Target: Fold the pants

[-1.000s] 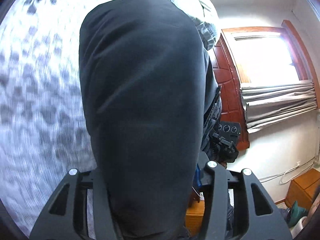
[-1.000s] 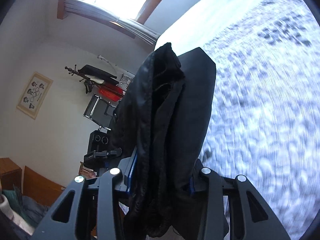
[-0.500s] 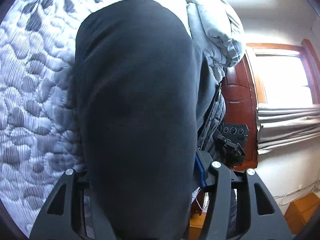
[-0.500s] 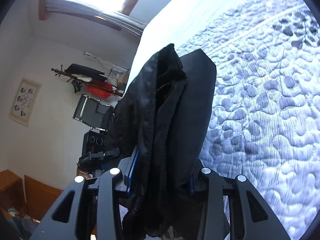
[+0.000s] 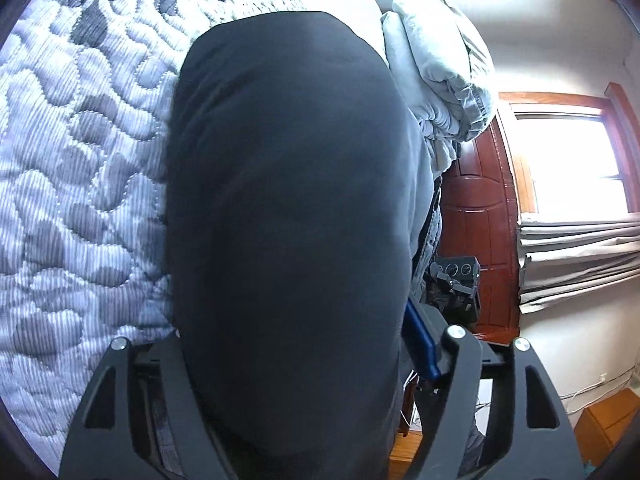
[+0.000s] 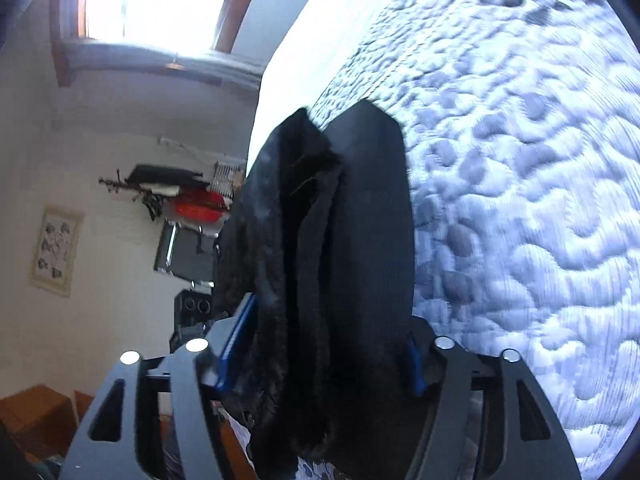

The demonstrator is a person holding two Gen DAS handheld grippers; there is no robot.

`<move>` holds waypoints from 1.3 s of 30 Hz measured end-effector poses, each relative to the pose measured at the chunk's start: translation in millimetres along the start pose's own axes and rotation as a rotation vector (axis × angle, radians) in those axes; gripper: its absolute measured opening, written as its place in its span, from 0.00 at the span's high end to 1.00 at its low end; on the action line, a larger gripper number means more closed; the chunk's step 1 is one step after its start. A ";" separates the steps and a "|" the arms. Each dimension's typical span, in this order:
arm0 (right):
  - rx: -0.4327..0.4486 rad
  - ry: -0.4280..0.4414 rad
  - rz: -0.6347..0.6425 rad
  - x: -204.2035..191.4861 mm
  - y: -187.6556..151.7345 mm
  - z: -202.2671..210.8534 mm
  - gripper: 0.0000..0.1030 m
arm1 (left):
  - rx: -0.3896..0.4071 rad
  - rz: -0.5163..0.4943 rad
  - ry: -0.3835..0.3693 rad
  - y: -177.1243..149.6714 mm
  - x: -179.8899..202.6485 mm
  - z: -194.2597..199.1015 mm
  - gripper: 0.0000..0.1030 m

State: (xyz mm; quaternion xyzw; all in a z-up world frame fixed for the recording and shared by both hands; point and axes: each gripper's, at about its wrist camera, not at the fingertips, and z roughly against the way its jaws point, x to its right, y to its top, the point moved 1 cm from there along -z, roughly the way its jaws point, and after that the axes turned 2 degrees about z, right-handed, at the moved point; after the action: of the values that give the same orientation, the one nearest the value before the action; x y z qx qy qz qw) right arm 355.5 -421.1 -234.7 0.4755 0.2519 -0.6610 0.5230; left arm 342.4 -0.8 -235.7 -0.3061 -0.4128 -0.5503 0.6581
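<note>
The dark pants hang folded over between the fingers of my left gripper, just above the quilted grey-and-white bed. Its jaws are opening; the blue right pad shows bare beside the cloth, and the left finger is hidden behind it. In the right wrist view the other end of the pants, bunched in thick black folds, stands between the fingers of my right gripper. Those jaws are opening too, and the blue left pad has come off the fabric. The bed lies close on the right.
A folded pale duvet lies at the bed's far edge. Beyond it are a red-brown door and a bright window. The right wrist view shows a coat rack, a framed picture and wooden furniture.
Both grippers have come down toward the quilt with the pants. Both pairs of jaws have spread wider, and the blue pads now show beside the cloth.
</note>
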 end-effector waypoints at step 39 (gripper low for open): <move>0.153 -0.523 0.189 -63.5 -191.1 75.1 0.20 | 0.166 -0.311 0.724 -192.8 54.7 38.8 0.03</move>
State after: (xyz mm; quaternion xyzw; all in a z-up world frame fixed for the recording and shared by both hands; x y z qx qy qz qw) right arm 150.2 -392.5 -177.9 0.3483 0.0125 -0.7267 0.5920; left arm 149.0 -33.3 -179.2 0.0276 -0.2387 -0.6803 0.6924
